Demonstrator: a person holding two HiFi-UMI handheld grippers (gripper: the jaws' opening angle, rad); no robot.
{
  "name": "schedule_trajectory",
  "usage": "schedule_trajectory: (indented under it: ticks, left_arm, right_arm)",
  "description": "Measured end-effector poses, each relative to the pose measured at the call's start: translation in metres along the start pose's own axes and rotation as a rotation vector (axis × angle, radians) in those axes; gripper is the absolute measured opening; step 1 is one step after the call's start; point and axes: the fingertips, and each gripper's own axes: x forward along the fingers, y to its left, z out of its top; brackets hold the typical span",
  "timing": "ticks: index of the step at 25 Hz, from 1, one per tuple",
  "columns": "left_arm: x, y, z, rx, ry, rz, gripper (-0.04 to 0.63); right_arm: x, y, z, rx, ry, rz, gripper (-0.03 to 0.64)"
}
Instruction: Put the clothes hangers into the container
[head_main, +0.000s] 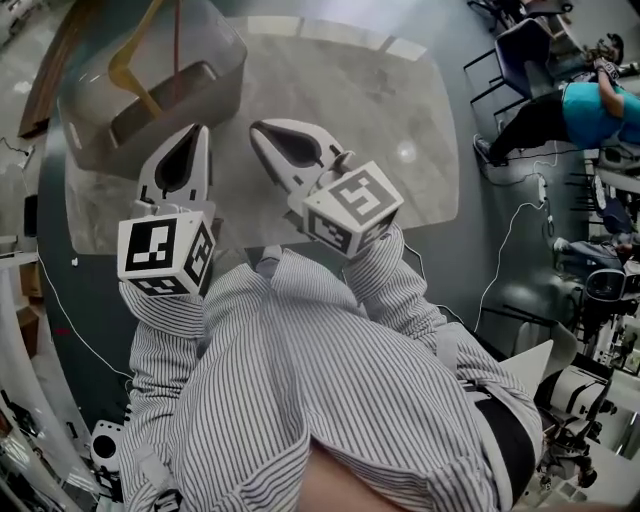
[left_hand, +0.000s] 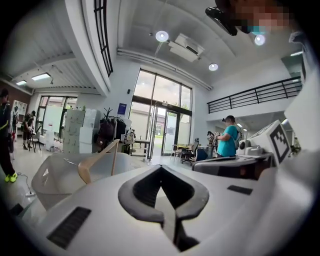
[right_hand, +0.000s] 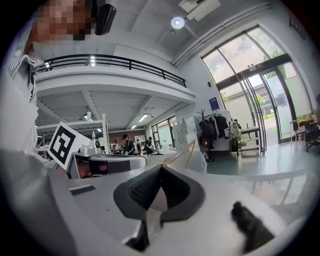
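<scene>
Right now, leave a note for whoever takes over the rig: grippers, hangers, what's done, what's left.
Left gripper: shut, empty.
Right gripper: shut, empty.
Both are over the near side of the table.
One wooden hanger leans inside the container at the table's far left.
Done: that hanger is in.
Left: no other hanger shows on the table, so look beyond the views before stopping.

Container (head_main: 215, 75) sits at far-left corner of bench (head_main: 380, 110); hanger (head_main: 135, 70) stands tilted inside it. Left gripper (head_main: 203, 130) and right gripper (head_main: 256, 128) side by side nearer the near edge, just before the container.
</scene>
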Motion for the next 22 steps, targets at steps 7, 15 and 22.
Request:
schedule_trajectory:
  ticks: [7,15,22]
  left_arm:
    - [0.004,-0.027,-0.030,0.007,0.059,-0.052,0.009]
    - [0.004,-0.050,-0.040,-0.043,0.093,-0.129,0.009]
    - [0.006,-0.051,-0.057,-0.086,0.142,-0.180,0.009]
  right_arm:
    - [-0.010,-0.007,-0.018,0.008,0.004,-0.037,0.014]
    - [-0.023,-0.005,-0.016,0.008,0.018,-0.070,0.014]
    - [-0.016,0.001,-0.029,0.045,0.044,-0.105,0.014]
